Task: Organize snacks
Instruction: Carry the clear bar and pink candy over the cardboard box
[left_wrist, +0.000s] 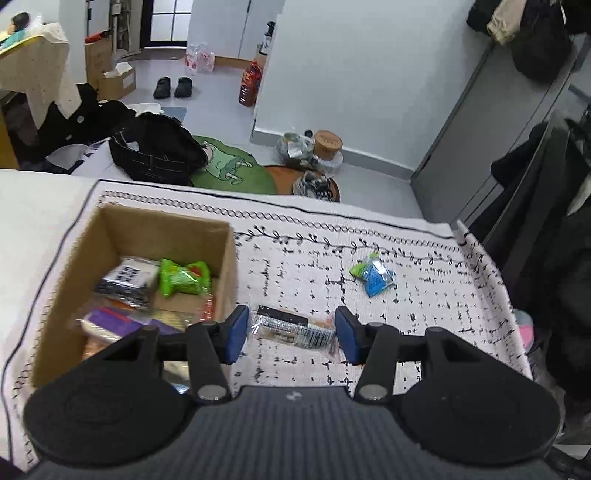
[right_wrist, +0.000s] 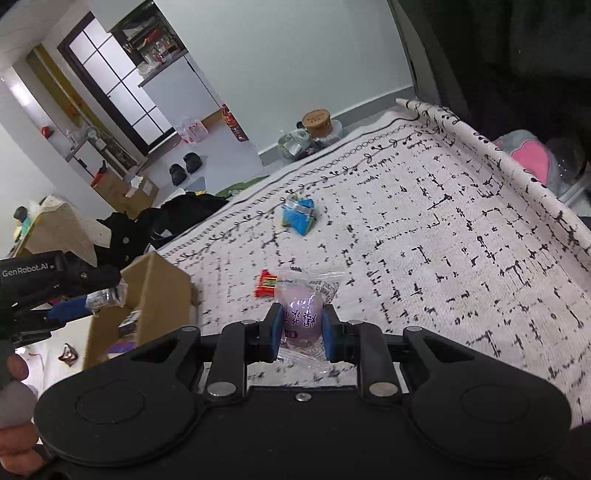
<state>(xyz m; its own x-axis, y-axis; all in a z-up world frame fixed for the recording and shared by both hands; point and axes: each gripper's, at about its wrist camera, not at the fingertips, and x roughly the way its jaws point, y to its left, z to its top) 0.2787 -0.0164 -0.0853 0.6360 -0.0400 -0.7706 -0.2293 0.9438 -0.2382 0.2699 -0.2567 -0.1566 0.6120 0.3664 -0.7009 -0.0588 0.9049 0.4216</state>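
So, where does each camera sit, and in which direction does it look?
Left wrist: on the left gripper, angled down past its held long snack pack at the cardboard box.
Right wrist: on the right gripper, angled down past its purple snack; a hand shows at left.
Shared: box, white patterned cloth, blue-green packet.

Right gripper (right_wrist: 300, 328) clamped on purple wrapped snack (right_wrist: 301, 314), red packet (right_wrist: 266, 283) beyond, blue packet (right_wrist: 298, 218) farther, cardboard box (right_wrist: 155, 291) left.
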